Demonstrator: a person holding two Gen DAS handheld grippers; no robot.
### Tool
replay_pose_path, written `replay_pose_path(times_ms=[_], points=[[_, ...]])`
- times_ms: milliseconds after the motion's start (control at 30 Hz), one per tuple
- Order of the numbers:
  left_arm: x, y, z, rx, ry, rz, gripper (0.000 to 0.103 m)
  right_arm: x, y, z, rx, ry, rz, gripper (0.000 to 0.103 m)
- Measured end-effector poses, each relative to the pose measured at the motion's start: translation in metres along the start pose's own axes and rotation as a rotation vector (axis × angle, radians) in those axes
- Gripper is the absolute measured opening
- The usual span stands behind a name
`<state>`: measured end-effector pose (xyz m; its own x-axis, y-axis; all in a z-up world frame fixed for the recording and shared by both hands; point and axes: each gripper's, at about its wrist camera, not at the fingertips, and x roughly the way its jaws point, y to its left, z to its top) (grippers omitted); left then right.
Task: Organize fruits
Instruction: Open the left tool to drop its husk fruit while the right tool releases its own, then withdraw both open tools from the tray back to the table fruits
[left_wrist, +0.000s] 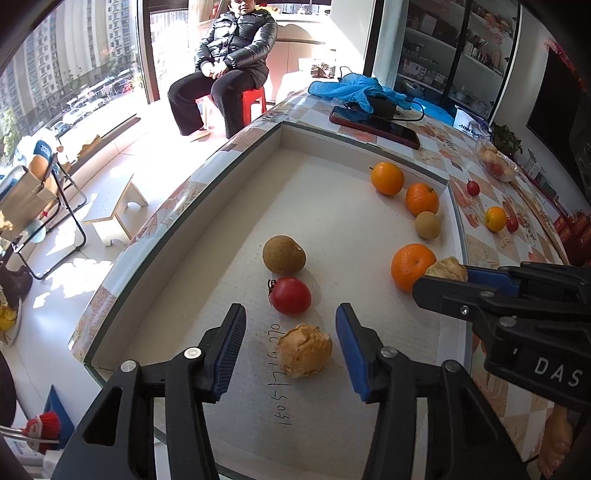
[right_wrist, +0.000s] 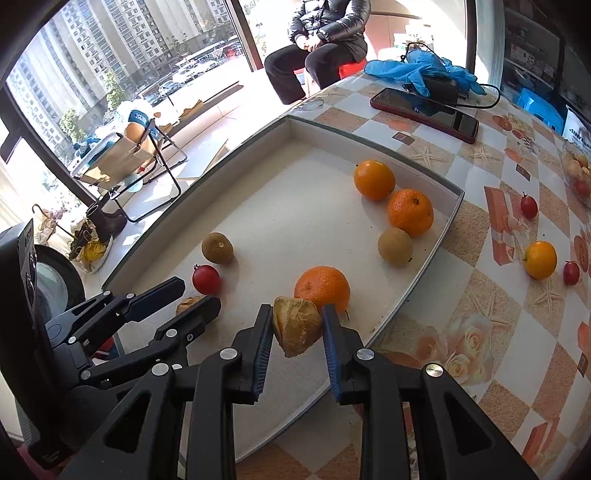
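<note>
- A sunlit room with tall windows holds a table (right_wrist: 461, 295) under a patterned cloth, and on it lies a shallow white-lined tray (left_wrist: 288, 140) that takes the sorted fruit.
- The right tongs (right_wrist: 297, 332) are clamped on a papery husked fruit (right_wrist: 295, 325), held above the tray's near right part, just in front of the nearest orange (right_wrist: 322, 286). The husk's long axis runs roughly along the tongs, tip toward the camera.
- The coming move looks like a set-down, and it turns on this: the matching husked fruit (left_wrist: 304, 354) lies on the tray floor to the left of the held one, well apart, so the right hand would have to travel left to pair them.
- The left tongs (left_wrist: 291, 347) stand apart around that resting fruit, pads clear of it on both sides; they are much the nearer hand to it, and crowd the spot.
- Beyond it, in a line away from the left tongs, sit a red tomato (left_wrist: 290, 295) and a brown round fruit (left_wrist: 283, 254).
- Along the tray's right wall lie two more oranges and a pale round fruit (right_wrist: 394, 246).
- Outside the tray, on the cloth, remain a small yellow-orange fruit (right_wrist: 540, 259) and small tomatoes.
- Farther back are a phone (right_wrist: 424, 112), blue gloves (right_wrist: 417, 72) and a seated person (left_wrist: 229, 62).
</note>
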<state>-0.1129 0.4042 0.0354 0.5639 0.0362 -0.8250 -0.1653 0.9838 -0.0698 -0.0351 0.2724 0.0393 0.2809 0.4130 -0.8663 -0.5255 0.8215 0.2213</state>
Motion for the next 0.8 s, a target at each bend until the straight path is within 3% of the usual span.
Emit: replay_pose_path(times_ms=[33,67,100,133,167,333,500,633,800], points=[[-0.002,0.000,0.001,-0.004,-0.014,0.001,0.080,0.000,0.000,0.000,-0.002,0.002,0.001,0.028],[-0.004,0.000,0.001,-0.005,-0.026,-0.003,0.080,0.000,0.000,0.000,-0.003,0.002,0.000,0.031],[-0.005,0.000,0.002,-0.002,-0.026,-0.005,0.080,-0.001,0.001,0.001,-0.003,0.001,-0.001,0.041],[-0.006,0.000,0.003,0.000,-0.025,-0.007,0.081,-0.002,0.000,0.001,0.002,-0.007,0.002,0.080],[-0.007,-0.001,0.004,0.002,-0.024,-0.006,0.081,-0.006,-0.001,0.002,0.005,-0.030,0.028,0.102],[-0.018,-0.007,0.014,0.024,-0.038,-0.015,0.081,-0.033,-0.007,0.004,-0.013,-0.106,-0.027,0.103],[-0.042,-0.033,0.037,0.072,-0.084,-0.084,0.081,-0.062,-0.054,0.003,0.030,-0.164,-0.178,0.103],[-0.054,-0.081,0.058,0.171,-0.123,-0.146,0.082,-0.082,-0.117,-0.009,0.134,-0.182,-0.275,0.103],[-0.027,-0.161,0.074,0.292,-0.084,-0.188,0.082,-0.091,-0.190,-0.044,0.268,-0.157,-0.376,0.103]])
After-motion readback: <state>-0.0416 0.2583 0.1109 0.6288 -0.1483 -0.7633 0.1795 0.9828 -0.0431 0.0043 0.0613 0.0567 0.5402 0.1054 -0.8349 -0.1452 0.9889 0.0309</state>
